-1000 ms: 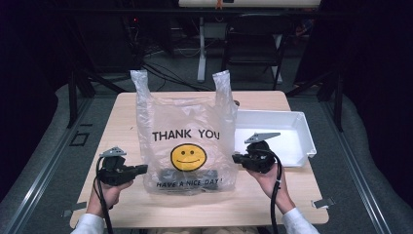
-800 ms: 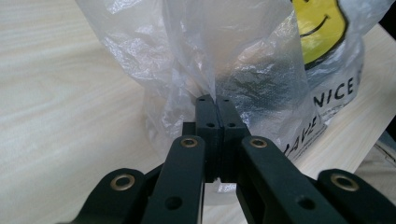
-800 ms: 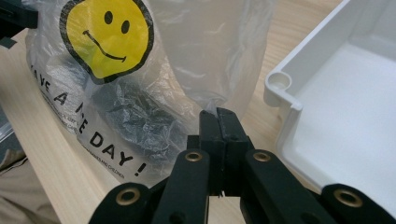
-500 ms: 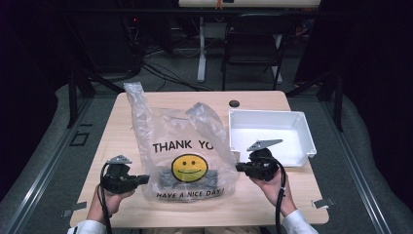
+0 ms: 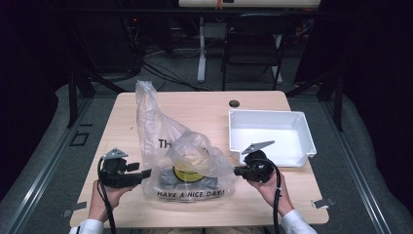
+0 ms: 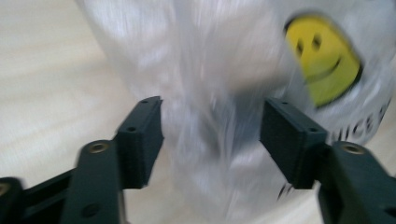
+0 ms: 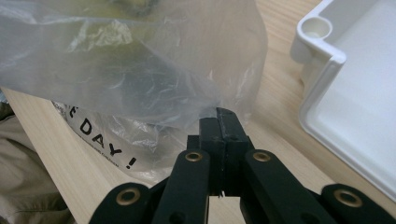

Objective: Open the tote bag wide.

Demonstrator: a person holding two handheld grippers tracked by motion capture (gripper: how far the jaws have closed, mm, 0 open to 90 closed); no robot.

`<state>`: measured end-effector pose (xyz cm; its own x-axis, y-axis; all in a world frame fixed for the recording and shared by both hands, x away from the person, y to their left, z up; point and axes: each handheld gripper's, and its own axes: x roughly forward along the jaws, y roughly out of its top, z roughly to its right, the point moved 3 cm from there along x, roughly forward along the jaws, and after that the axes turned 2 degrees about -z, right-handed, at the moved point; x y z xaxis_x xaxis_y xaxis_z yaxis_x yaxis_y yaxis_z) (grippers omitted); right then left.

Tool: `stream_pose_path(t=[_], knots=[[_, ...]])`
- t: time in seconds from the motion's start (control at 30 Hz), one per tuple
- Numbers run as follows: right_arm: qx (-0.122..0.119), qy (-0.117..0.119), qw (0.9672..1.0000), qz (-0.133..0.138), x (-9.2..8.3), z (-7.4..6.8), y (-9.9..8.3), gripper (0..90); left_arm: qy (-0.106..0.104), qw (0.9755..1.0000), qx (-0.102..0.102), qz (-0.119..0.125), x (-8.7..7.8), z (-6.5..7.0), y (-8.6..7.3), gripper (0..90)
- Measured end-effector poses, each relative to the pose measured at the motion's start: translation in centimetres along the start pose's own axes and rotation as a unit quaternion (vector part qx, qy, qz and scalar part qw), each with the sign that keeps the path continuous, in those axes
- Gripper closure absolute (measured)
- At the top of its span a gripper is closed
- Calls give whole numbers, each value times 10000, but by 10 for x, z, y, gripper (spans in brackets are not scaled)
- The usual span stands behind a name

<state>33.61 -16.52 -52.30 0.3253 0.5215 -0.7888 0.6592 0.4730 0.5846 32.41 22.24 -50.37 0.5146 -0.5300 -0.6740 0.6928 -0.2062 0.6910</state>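
1. While your right gripper (image 7: 219,122) pinches a fold of the plastic bag (image 5: 187,163), its jaws are pressed flat together with the thin film caught at their tips; the bag's bulk lies ahead and to the jaws' left in the right gripper view.
2. Your left gripper (image 6: 212,140) has just been opening: its jaws stand apart, bag film hangs in the gap between them, and the pads do not press on it.
3. Ahead of those open jaws and off to their right sits the yellow smiley face (image 6: 322,58). The high view puts the bag between your two grippers, slumped on the table (image 5: 204,105), its one raised handle leaning towards your left side.
4. Judging by this, your left hand is free for the next hold, on the film straight ahead.
5. Beyond your right gripper lies the white tray (image 5: 302,129), well apart from the left.
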Motion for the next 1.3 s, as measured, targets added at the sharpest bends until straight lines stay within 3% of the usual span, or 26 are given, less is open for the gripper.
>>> stream_pose_path(t=[0.13, 0.2, 0.3, 0.33, 0.43, 0.53, 0.6, 0.67, 0.7, 0.77, 0.9, 1.0, 1.07, 1.17, 1.23, 1.27, 1.3], knots=[[-17, -25, 9999, -161, 5, -2, -3, 900, 15, 9999, -3, 160, 8, 1, 14, 320], [-31, -17, 9998, -214, 7, -3, -4, 900, -37, 9998, -79, 167, 14, 2, 16, 327], [-35, -36, 9997, -245, 8, -5, -4, 900, -52, 10000, -22, 56, 21, 4, 17, 369], [-19, -53, 9997, -227, 7, -6, -5, 900, -46, 10000, 6, 36, 24, 5, 17, 519], [29, -55, 9998, -185, 5, -8, -7, 900, -191, 9997, 154, -10, 28, 8, 16, 762], [34, -74, 9999, -130, 3, -10, -7, 895, -252, 9994, 222, -67, 31, 11, 11, 897], [-17, -65, 10000, -41, 1, -12, -5, 781, -297, 9991, 279, -60, 30, 14, 11, 900], [-157, -97, 9997, 137, -3, -16, -1, 605, -323, 9990, 308, -40, 29, 17, 12, 900], [-253, -83, 9994, 221, -5, -20, 1, 561, -338, 9989, 333, -24, 29, 18, 12, 900], [-654, -193, 9969, 388, -9, -30, 7, 476, -356, 9988, 335, -27, 29, 19, 12, 900], [-1365, -288, 9883, 620, -17, -55, 16, 395, -386, 9986, 352, -13, 29, 21, 12, 900], [-1649, -85, 9848, 547, -13, -72, 21, 345, -405, 9986, 331, -12, 30, 22, 11, 900], [-1703, 71, 9841, 500, -6, -79, 23, 328, -428, 9985, 347, -20, 30, 22, 12, 900], [-1883, 169, 9815, 308, 9, -88, 26, 377, -446, 9984, 360, -38, 31, 23, 12, 900], [-1918, 107, 9812, 204, 15, -89, 27, 555, -476, 9982, 363, -49, 32, 24, 11, 900], [-1918, 107, 9812, 204, 15, -89, 27, 555, -476, 9982, 363, -49, 32, 24, 11, 900], [-1871, 71, 9822, 153, 20, -87, 27, 732, -489, 9981, 368, -72, 32, 23, 10, 900]])
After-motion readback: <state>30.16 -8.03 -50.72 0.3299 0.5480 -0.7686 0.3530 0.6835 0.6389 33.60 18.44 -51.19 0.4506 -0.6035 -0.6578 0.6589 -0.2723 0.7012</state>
